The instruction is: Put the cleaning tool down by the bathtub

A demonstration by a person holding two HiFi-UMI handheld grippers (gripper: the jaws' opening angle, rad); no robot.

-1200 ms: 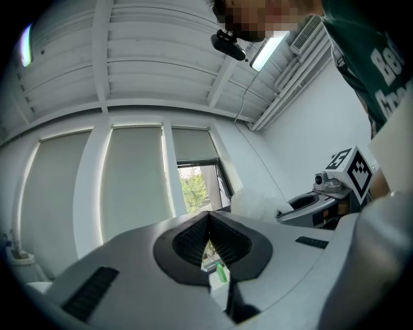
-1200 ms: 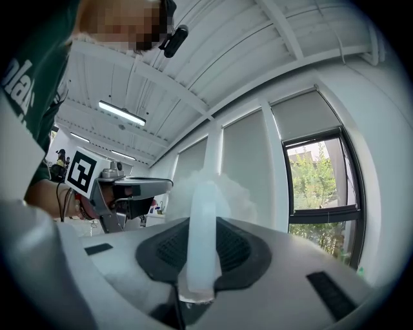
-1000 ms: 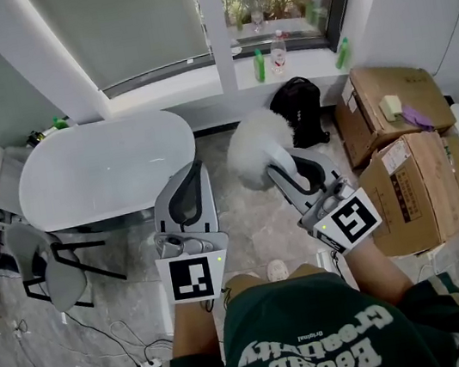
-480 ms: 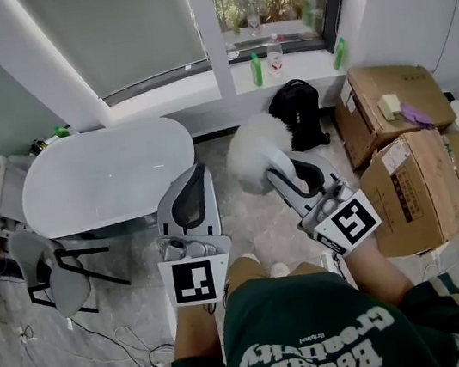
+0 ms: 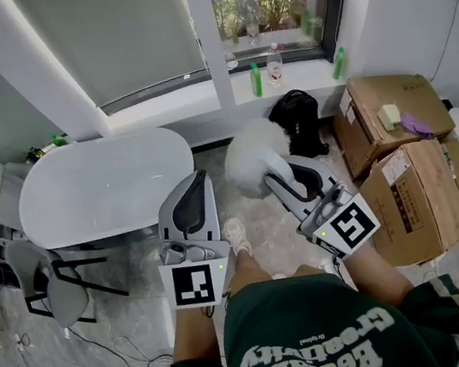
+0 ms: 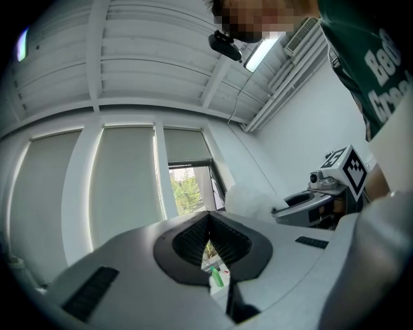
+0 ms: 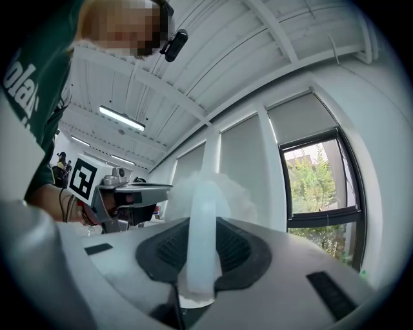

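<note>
Jaws of the right gripper (image 5: 287, 175) clench the pale handle of the cleaning tool (image 5: 253, 155), whose fluffy white head sticks out past their tips toward 11 o'clock. At its 9 o'clock, well apart, stands the bathtub (image 5: 104, 189). On the left gripper (image 5: 192, 195), the jaws are pressed together, empty.

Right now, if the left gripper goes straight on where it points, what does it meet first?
The left gripper likely reaches the window ledge near the green bottle, passing the bathtub; depth unclear.
</note>
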